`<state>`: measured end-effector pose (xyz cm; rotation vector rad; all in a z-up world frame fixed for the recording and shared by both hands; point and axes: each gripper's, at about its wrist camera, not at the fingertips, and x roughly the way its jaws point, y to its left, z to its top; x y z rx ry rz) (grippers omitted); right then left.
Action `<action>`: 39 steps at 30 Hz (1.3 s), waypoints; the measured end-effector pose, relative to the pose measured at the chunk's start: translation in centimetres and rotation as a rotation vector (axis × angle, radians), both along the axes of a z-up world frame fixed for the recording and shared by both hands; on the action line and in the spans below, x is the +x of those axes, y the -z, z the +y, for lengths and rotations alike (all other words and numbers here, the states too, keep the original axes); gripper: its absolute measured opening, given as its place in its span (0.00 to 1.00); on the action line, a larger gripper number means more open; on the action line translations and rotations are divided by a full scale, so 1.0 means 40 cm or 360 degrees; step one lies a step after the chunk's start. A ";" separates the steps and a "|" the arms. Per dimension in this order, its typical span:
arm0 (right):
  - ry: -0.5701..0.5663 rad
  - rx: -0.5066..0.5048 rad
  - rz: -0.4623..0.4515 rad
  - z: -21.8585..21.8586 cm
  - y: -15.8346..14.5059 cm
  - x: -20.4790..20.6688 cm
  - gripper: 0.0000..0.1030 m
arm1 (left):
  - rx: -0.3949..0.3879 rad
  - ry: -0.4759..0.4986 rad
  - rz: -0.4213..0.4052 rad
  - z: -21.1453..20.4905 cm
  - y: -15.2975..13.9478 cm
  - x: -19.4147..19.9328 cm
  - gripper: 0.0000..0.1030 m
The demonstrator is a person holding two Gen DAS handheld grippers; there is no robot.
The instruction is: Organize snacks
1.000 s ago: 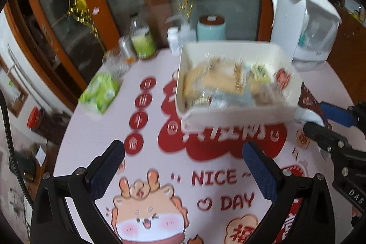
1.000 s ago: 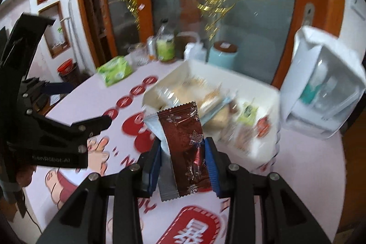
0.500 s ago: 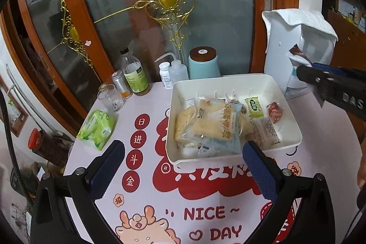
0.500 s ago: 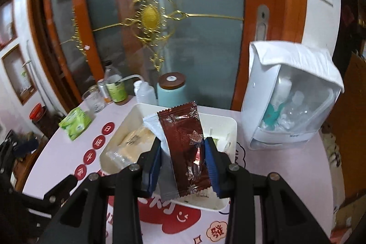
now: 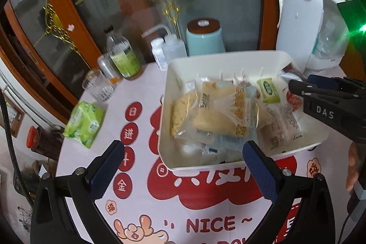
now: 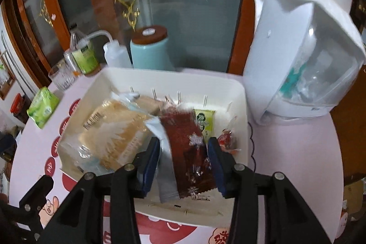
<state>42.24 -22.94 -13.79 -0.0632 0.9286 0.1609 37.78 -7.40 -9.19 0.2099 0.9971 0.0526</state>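
Note:
A white tray [image 6: 160, 76] filled with several wrapped snacks sits on a round table with a red and white printed cloth. My right gripper [image 6: 183, 152] hangs over the tray's right part and its jaws are opening. A dark red snack packet [image 6: 187, 143] is blurred between the pads, slipping loose. A green packet [image 6: 204, 121] and a red candy [image 6: 225, 141] lie under it. In the left wrist view the right gripper [image 5: 295, 84] reaches over the tray [image 5: 165, 104] from the right. My left gripper [image 5: 181, 152] is open and empty at the tray's near edge.
Behind the tray stand a teal canister [image 5: 204, 38], white squeeze bottles [image 5: 170, 49], a green-labelled bottle [image 5: 122, 54] and a glass [image 5: 98, 86]. A green tissue pack [image 5: 83, 122] lies left. A white lidded box [image 5: 304, 22] stands right. A person's hand [image 5: 353, 166] shows at the right edge.
Both grippers moved closer to the tray. The right gripper came down over it, its jaws widened, and the dark red packet blurred and started to slip.

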 end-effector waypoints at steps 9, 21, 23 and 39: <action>0.0015 -0.0018 -0.0047 0.003 0.004 -0.012 0.77 | -0.0061 -0.0005 0.0107 0.013 0.054 0.011 1.00; 0.0010 0.0076 -0.0007 -0.024 -0.036 -0.127 0.77 | -0.0030 -0.0012 0.0082 0.008 -0.008 -0.087 1.00; 0.0001 0.0101 0.0000 -0.031 -0.047 -0.167 0.77 | -0.0025 -0.0019 0.0070 0.008 -0.026 -0.121 1.00; -0.0099 0.0287 -0.0153 -0.087 -0.243 -0.594 0.77 | -0.0014 -0.0107 -0.0083 -0.013 -0.228 -0.532 1.00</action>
